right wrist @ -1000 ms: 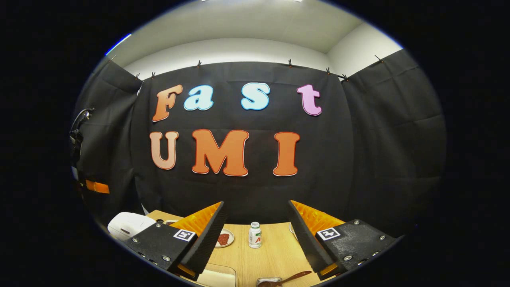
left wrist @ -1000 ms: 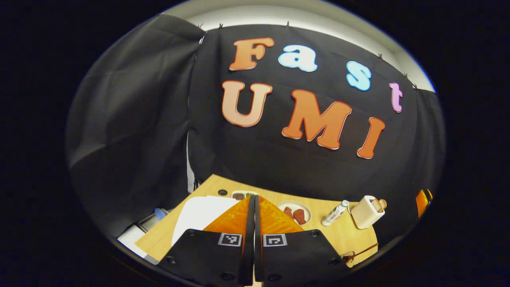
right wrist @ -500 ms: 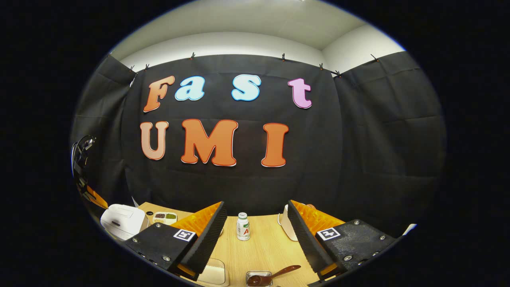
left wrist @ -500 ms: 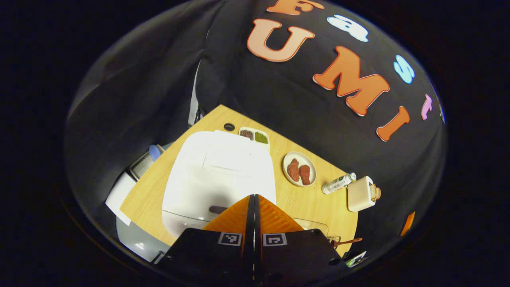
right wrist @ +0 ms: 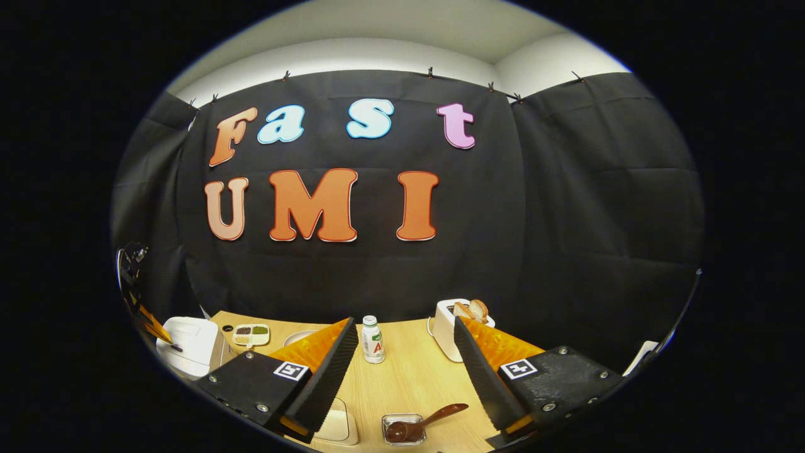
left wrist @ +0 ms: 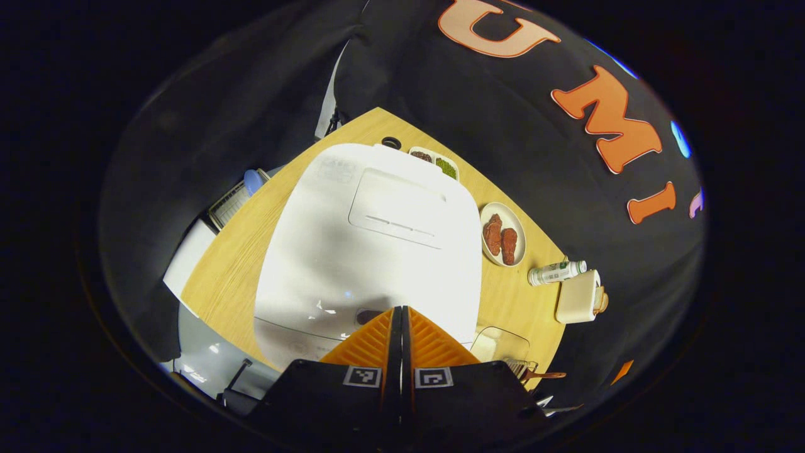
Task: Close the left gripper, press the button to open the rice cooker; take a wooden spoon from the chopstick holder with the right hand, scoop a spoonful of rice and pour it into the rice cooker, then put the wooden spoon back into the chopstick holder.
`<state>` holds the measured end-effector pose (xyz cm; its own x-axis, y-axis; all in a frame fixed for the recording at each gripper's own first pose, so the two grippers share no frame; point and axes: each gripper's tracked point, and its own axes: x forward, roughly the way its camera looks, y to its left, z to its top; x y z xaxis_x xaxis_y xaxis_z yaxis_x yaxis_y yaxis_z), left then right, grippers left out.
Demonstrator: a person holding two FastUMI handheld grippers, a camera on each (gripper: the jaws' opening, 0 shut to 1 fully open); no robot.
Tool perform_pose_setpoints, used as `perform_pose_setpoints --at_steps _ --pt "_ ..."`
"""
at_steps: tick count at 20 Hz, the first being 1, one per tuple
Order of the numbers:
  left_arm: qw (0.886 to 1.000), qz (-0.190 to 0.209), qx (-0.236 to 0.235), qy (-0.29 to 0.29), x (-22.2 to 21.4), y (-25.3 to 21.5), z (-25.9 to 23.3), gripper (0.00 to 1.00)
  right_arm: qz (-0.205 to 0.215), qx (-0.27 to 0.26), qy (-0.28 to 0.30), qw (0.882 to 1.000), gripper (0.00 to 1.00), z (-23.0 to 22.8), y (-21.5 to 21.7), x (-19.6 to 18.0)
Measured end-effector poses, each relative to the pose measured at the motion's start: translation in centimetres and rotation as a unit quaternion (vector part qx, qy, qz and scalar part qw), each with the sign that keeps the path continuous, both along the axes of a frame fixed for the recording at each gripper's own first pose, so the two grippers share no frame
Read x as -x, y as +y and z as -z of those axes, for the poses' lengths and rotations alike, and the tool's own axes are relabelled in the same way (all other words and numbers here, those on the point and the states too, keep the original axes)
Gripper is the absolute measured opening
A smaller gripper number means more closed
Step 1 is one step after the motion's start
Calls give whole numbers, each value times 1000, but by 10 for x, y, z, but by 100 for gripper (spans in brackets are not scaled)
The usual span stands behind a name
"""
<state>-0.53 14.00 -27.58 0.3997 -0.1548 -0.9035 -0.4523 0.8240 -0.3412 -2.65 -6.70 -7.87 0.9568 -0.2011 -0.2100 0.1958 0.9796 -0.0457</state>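
Your left gripper (left wrist: 400,309) has its fingers pressed together with nothing between them. Its tips sit over the front edge of the rice cooker (left wrist: 371,245), right at the dark oval button (left wrist: 366,316) on the cooker's front; actual contact with the button cannot be told from the left gripper view. The cooker's lid is down. In the right gripper view the same cooker (right wrist: 188,345) stands at the far left of the wooden table (right wrist: 409,377), with your left gripper (right wrist: 148,318) angled down onto it.

Taking the cooker as landmark in the left gripper view: behind it lies a small divided dish (left wrist: 435,163) of dark and green grains. To its right is a plate (left wrist: 502,234) with two reddish-brown pieces. Farther right a white bottle (left wrist: 556,272) lies next to the white chopstick holder (left wrist: 577,297). By the cooker's front right corner stands a clear container (left wrist: 500,345).

Your right gripper (right wrist: 405,362) is held with jaws wide apart and empty, above the table and well right of the cooker. Between its fingers, low in the right gripper view, a wooden spoon (right wrist: 422,424) rests with its bowl in a small clear box (right wrist: 402,429). The chopstick holder (right wrist: 449,328) stands beyond, with wooden tops showing at its mouth.
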Motion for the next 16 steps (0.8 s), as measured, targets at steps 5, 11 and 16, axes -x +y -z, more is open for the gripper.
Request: perform_pose_setpoints --at_steps 5,11,16 --pt "999 21 -10 26 6 -1 21 6 12 -8 21 1000 95 17 -6 3" --pt "999 25 -22 15 2 1 23 6 23 -11 47 999 95 41 -15 7" --pt "997 40 -55 -42 -4 4 -3 6 29 -15 77 997 95 63 -27 11"
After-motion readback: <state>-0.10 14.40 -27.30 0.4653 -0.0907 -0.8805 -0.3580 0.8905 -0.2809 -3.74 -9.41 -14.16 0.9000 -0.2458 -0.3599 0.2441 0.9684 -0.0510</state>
